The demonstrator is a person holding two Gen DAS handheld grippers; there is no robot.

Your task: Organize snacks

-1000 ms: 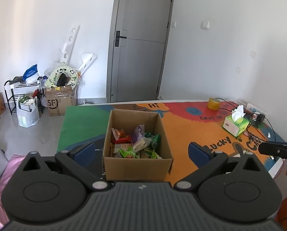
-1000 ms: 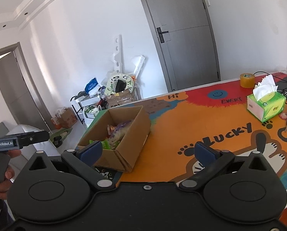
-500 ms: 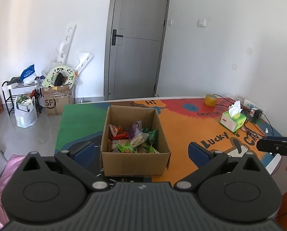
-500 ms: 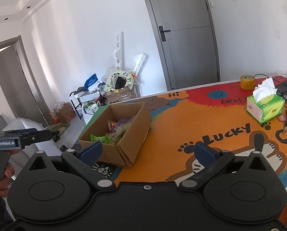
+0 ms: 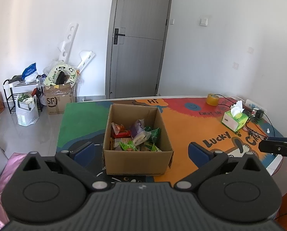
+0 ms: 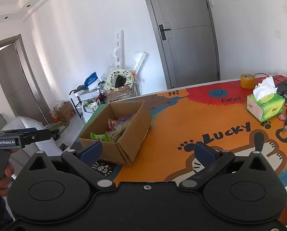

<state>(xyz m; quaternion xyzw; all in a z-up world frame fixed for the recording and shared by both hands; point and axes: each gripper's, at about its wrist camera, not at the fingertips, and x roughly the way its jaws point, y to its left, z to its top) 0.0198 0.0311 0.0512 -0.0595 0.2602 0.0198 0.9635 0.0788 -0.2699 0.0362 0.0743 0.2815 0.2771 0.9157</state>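
Left tool (image 5: 141, 152) and right tool (image 6: 147, 151) — both spread (empty) — face the snack box (image 5: 137, 154).

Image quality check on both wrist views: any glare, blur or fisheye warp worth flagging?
Left wrist view: sharp, evenly daylit; grey door bows, corners vignette dark; snacks in the brown cardboard box readable. Right wrist view: stronger warp, door leans; bright wall patch at left, mild; green tissue box crisp.
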